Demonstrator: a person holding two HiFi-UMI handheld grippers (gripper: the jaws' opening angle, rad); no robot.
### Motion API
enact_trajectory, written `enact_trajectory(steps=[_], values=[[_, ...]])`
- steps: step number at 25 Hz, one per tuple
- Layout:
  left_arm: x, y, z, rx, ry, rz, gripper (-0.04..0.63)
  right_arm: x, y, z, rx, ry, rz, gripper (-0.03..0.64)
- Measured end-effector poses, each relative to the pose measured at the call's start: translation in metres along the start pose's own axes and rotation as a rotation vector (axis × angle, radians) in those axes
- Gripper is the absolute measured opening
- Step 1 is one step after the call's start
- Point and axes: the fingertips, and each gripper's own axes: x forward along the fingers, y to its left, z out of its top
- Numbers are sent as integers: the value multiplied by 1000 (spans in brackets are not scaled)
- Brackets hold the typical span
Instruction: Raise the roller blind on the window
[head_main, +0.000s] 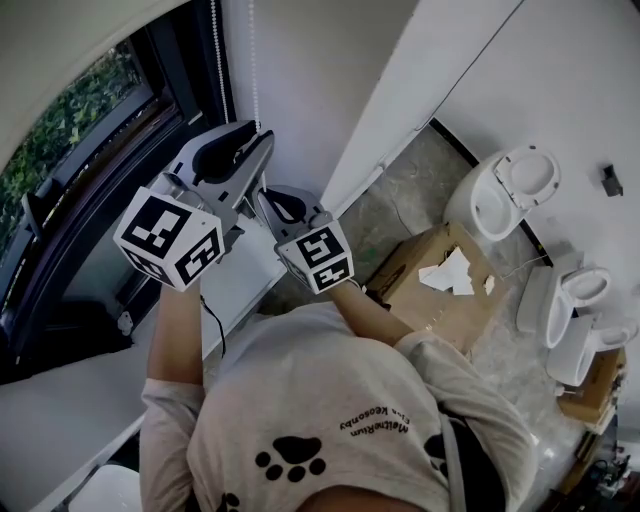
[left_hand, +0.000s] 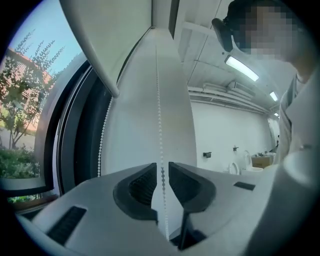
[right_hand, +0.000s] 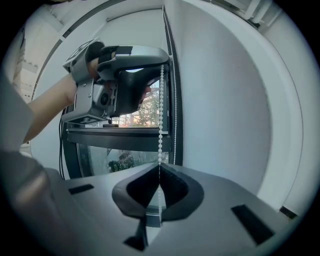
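The cream roller blind (left_hand: 100, 35) hangs over the upper part of the dark-framed window (head_main: 90, 200). Its white bead chain (head_main: 255, 70) runs down the wall beside the frame. My left gripper (left_hand: 162, 172) is the higher one; its jaws stand a little apart with the chain (left_hand: 160, 110) running between them, and the pads do not press on it. Just below, my right gripper (right_hand: 160, 175) is shut on the same chain (right_hand: 161, 115). In the head view the left gripper (head_main: 250, 140) sits above and left of the right gripper (head_main: 270, 197).
A second strand of the chain (left_hand: 102, 135) hangs closer to the window frame. A white sill (head_main: 80, 390) runs under the window. On the floor to the right are a cardboard box (head_main: 440, 285) and several white toilets (head_main: 505, 195).
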Motion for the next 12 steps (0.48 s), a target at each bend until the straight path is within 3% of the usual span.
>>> enact_trajectory(steps=[5,12], values=[[7,2,6,7,16,21,21,0,-4,1,-3,-15,-4,9],[3,2,3,-50,-30,53,9,3,-3,0,4,-24,-2,9]])
